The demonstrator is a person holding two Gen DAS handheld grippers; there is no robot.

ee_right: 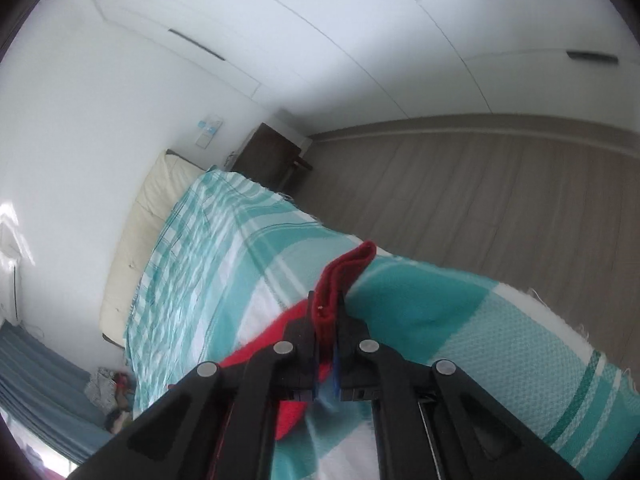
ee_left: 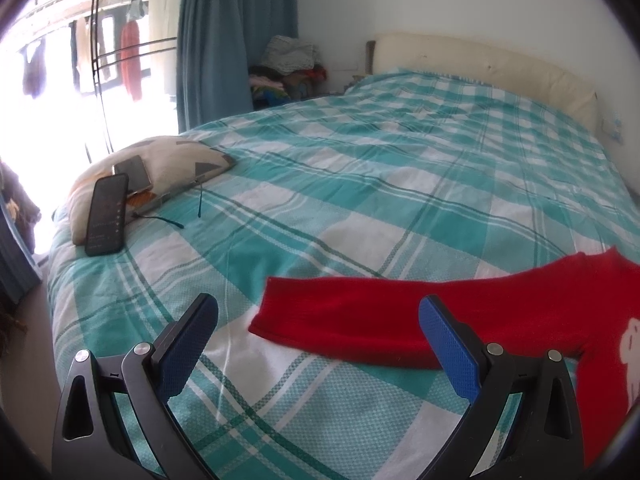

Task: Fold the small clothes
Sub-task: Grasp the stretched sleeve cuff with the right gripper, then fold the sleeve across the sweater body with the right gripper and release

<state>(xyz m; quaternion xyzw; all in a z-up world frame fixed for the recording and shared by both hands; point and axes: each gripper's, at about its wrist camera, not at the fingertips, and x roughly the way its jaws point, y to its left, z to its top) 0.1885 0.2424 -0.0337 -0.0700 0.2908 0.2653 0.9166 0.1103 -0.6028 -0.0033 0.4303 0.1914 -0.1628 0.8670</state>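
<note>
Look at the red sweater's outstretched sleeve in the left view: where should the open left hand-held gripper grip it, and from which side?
Grip the cuff end of the sleeve. It lies flat and free on the bedspread, pointing left. The left hand-held gripper is open just above it, so probably come down from above, one finger either side of the cuff edge.

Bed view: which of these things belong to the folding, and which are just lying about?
Job:
red sweater, sleeve pinched in right gripper
left gripper, open
bed cover

Lying about:
pillow
two phones
clothes pile
</note>
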